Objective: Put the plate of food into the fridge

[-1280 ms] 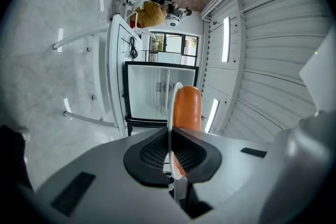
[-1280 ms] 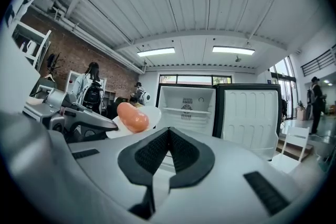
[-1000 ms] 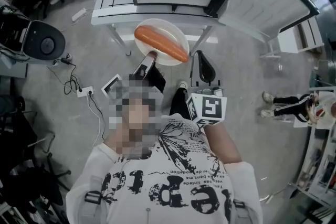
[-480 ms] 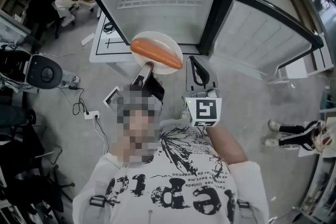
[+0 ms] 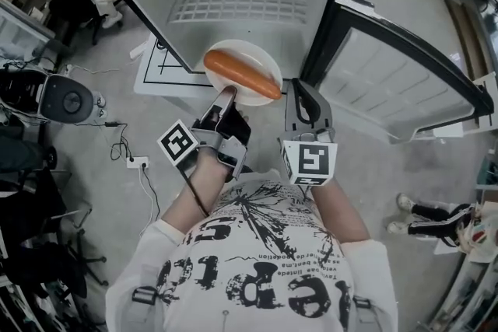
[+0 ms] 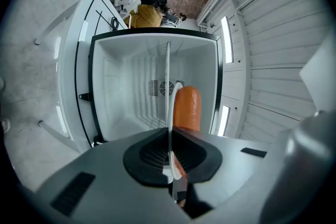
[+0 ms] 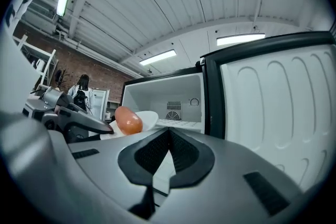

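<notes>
Plate (image 5: 247,50) of food was clamped by its near rim in the left gripper (image 5: 226,93). The jaws were nearly closed, with only the thin rim between the pads. In the left gripper view the plate (image 6: 168,86) appeared edge-on as a thin white line running out from the jaw tips of the left gripper (image 6: 169,134). One long orange sausage (image 6: 187,107) lay on its upper face. From the head view the sausage (image 5: 241,74) crossed the plate at a slant and covered most of it.

The plate was held level in the air directly in front of the fridge (image 5: 249,8), at the lower edge of its open compartment. Whether the far rim had crossed the threshold could not be determined.

The right gripper (image 5: 299,89) was positioned just right of the plate, apart from it and in front of the fridge. Its jaw tips met and nothing was between them. The right gripper view showed the right gripper (image 7: 169,131) aimed at the fridge (image 7: 168,97), with the sausage (image 7: 128,119) to the left.

The fridge door (image 5: 389,82) was swung fully open to the right of the fridge. The compartment was white, with a round fan grille (image 6: 165,87) on the back wall. A white table (image 5: 156,70) stood to the left of the fridge.
</notes>
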